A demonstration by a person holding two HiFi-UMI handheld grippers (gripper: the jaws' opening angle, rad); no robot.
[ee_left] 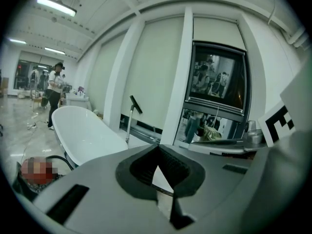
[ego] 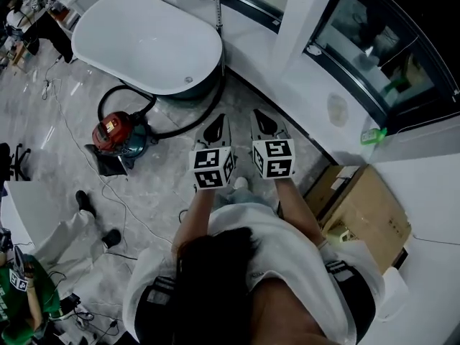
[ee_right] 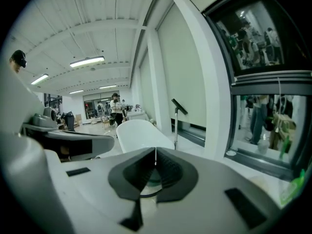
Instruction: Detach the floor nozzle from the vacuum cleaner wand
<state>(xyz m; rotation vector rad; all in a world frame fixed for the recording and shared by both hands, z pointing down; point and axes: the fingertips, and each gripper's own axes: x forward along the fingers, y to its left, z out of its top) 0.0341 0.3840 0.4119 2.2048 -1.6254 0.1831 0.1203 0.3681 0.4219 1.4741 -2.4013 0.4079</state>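
The floor nozzle (ee_left: 135, 104) seems to be the dark slanted bar capping the upright wand (ee_left: 129, 126), which stands at the far end of the bathtub (ego: 144, 42), top centre of the head view. I cannot make out its joint. Judging by looks, the nozzle is light, rigid plastic and the wand a slim, smooth tube that would slip or tip if tugged. One gripper should steady the tube just below the joint while the other takes the nozzle's neck and twists it off.

A black hose (ego: 190, 126) curves left from the wand's foot to the red vacuum cleaner (ego: 115, 130) on the floor. Lower centre, the left gripper (ego: 214, 130) and right gripper (ego: 264, 121) hang well apart from it all, each with its fingers pressed together on nothing.
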